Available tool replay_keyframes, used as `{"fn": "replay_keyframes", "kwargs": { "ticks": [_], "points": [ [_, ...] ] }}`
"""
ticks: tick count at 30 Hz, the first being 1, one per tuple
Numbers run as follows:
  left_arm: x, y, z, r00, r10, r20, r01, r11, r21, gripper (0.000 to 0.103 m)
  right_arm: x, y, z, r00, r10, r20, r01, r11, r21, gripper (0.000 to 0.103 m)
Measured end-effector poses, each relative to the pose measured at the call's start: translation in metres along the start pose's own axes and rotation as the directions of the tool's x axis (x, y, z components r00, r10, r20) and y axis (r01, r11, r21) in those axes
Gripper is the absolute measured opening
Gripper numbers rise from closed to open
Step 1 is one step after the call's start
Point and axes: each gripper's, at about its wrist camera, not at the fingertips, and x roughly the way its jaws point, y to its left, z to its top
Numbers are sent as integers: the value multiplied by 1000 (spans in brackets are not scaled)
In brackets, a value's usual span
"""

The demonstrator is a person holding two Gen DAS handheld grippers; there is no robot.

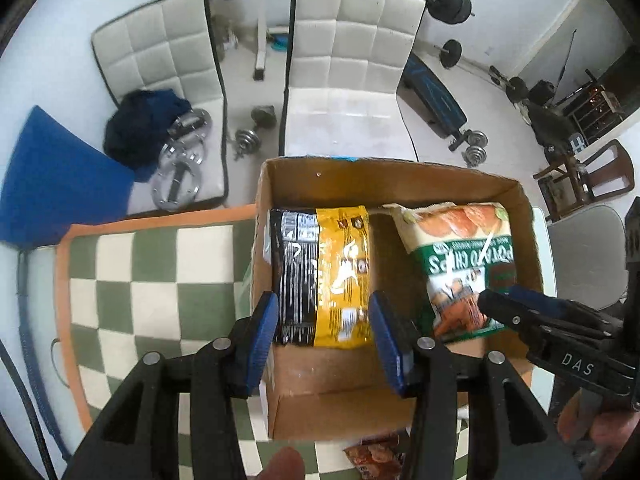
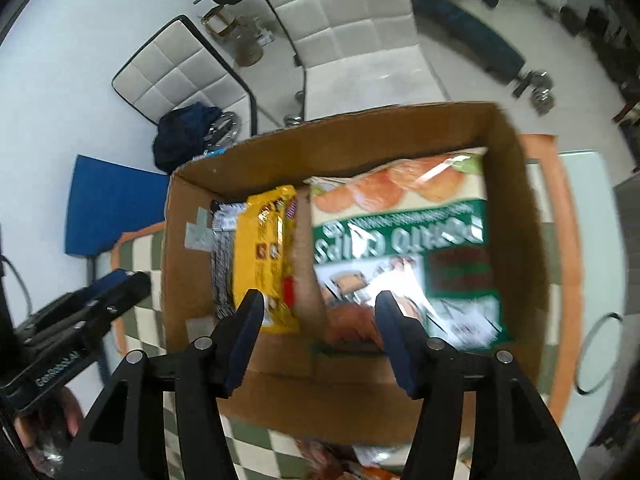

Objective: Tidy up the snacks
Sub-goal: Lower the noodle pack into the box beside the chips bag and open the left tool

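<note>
An open cardboard box (image 1: pixel 400 176) (image 2: pixel 320 148) stands on a green-and-white checked mat. A black-and-yellow snack packet (image 1: pixel 320 264) (image 2: pixel 264 256) lies inside it on the left. On the right lies a green potato chips bag (image 1: pixel 452 248) (image 2: pixel 404 240). My left gripper (image 1: pixel 323 298) (image 2: pixel 128 278) hovers above the box's left part. It is open and holds nothing; the packet only shows through the gap between its blue pads. My right gripper (image 2: pixel 320 296) (image 1: pixel 500 294) hangs open over the near end of the chips bag and holds nothing.
The mat (image 1: pixel 160 280) has an orange border and covers a white table. Another snack packet (image 1: pixel 372 452) (image 2: pixel 320 456) lies in front of the box. Two white padded chairs (image 1: pixel 352 60), dumbbells (image 1: pixel 248 136) and a barbell stand beyond. A blue cushion (image 1: pixel 52 184) sits at the left.
</note>
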Motion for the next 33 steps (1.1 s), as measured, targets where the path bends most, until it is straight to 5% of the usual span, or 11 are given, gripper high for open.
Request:
{"fn": "replay_keyframes", "kwargs": {
  "ticks": [19,21,23,33],
  "points": [
    [-72,-47,-80,990,38,135,-43,998,39,45,-103,-6,-110,988,-71,141,74,997,-22,65],
    [-77,-49,-84,988,42,147,-48,998,37,57,-109,-7,-114,986,-77,150,82,996,-24,79],
    [-84,-51,-89,984,55,171,-62,997,37,79,-117,-7,-116,983,-84,163,90,995,-32,88],
    [-119,-53,-109,958,87,272,-100,994,35,88,-157,5,-140,952,-134,275,159,985,-70,98]
  ]
}}
